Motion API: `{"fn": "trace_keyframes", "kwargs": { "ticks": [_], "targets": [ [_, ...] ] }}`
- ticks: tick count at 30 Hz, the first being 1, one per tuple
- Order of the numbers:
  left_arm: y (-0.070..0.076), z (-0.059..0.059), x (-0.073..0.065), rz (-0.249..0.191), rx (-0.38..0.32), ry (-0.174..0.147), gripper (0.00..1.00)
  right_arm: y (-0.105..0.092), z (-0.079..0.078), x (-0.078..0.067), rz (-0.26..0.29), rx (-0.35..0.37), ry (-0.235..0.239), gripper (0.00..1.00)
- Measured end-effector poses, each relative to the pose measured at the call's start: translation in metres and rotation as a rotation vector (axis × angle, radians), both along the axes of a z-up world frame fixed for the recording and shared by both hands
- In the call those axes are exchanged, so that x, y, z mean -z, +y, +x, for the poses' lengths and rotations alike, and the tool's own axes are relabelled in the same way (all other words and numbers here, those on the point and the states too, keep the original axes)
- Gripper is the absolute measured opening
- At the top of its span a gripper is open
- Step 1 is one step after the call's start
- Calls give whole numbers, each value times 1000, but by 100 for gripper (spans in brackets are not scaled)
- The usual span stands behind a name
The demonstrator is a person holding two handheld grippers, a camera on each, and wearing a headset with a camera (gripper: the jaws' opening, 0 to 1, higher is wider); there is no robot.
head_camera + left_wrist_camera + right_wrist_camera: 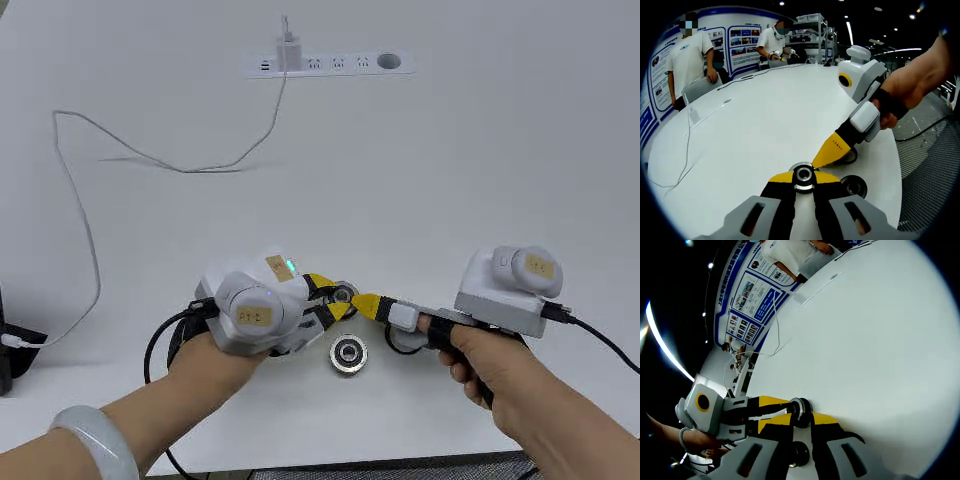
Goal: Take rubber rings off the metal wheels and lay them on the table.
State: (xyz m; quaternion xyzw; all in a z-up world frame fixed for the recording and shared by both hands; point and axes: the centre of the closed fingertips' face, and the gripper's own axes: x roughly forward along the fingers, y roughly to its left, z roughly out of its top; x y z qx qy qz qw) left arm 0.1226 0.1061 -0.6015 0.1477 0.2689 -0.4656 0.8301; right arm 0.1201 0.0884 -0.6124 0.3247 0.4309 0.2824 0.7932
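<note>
Over table edge: left gripper clamps wheel; right gripper tips at rim, closure unclear. Peel ring outward slowly.

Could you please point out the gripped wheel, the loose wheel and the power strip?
gripped wheel (804, 175): left gripper view, hub.
loose wheel (348, 353): head view, hub.
power strip (340, 65): head view, body.

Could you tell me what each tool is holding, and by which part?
The left tool grips a metal wheel by its rim, between its jaw tips. The right tool meets that wheel's edge; whether it grips cannot be told.
</note>
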Motion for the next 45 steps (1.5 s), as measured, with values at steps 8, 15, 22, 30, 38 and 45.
{"fn": "trace_keyframes", "kwargs": {
  "ticks": [8, 15, 22, 30, 38, 45],
  "targets": [
    [0, 0, 1, -5, -3, 0, 13, 2, 1, 3, 8, -2, 10, 16],
    [0, 0, 1, -7, -1, -1, 13, 5, 1, 1, 36, 6, 26, 16],
    [1, 0, 2, -8, -2, -2, 13, 4, 1, -3, 22, -6, 7, 14],
    [1, 0, 2, -9, -2, -2, 13, 2, 0, -4, 10, -20, -7, 11],
    [1, 0, 1, -11, -2, -1, 13, 1, 1, -2, -14, -37, -23, 5],
    [1, 0, 1, -13, -2, 0, 13, 1, 2, -3, -7, -41, -20, 2]
  ]
}}
